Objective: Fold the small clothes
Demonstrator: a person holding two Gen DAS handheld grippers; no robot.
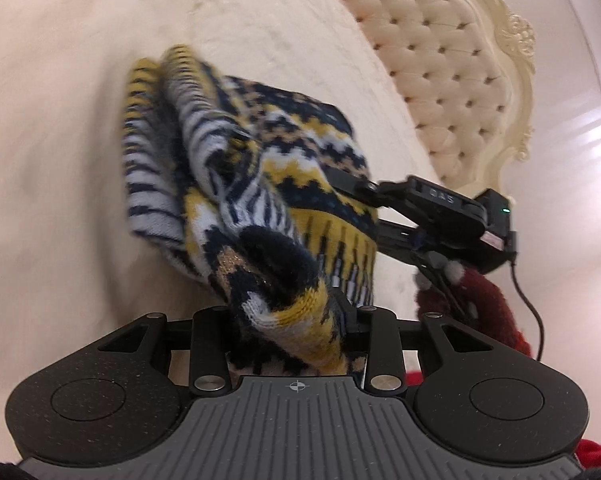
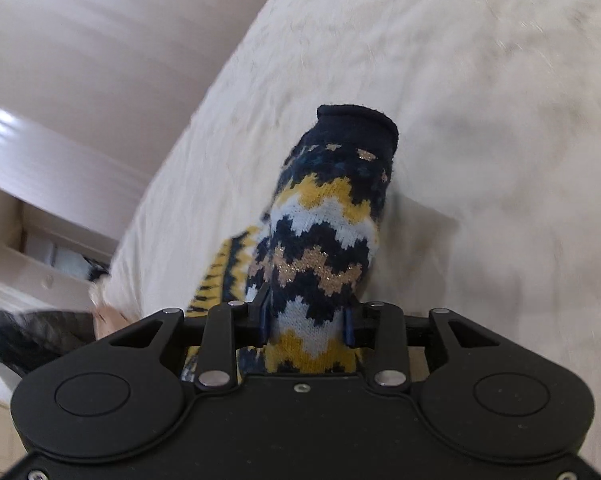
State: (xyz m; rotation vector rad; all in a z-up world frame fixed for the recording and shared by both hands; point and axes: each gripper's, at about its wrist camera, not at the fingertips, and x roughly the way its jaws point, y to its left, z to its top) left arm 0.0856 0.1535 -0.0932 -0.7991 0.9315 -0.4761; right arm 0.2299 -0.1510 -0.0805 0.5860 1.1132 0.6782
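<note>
The knit garment (image 1: pixel 252 168) – navy, mustard, white and tan zigzag pattern w/ glittery thread – hangs in the air above a cream bedspread (image 1: pixel 60 120), held between both grippers. In the left wrist view the left gripper (image 1: pixel 296 320) is clamped on one bunched corner of the knit, the fabric bulging up out of the jaws and spilling over them, so the fingertips themselves are mostly buried. The right gripper (image 1: pixel 348 178) shows in that same view coming in from the right, its black fingers pinching the far edge of the garment; a thin cable trails off its body. In the right wrist view the right gripper (image 2: pixel 306 320) has its jaws closed on a narrow tube of the knit, blue pads pressing both sides, the navy cuff end standing up past the tips. Bedspread (image 2: pixel 480 120) fills the bkgd there – blurred. Behind the bed stands a tufted cream headboard (image 1: pixel 440 60) w/ carved trim. A dark red knit item (image 1: pixel 480 300) lies on the bed near the right gripper, partly hidden by it.
</note>
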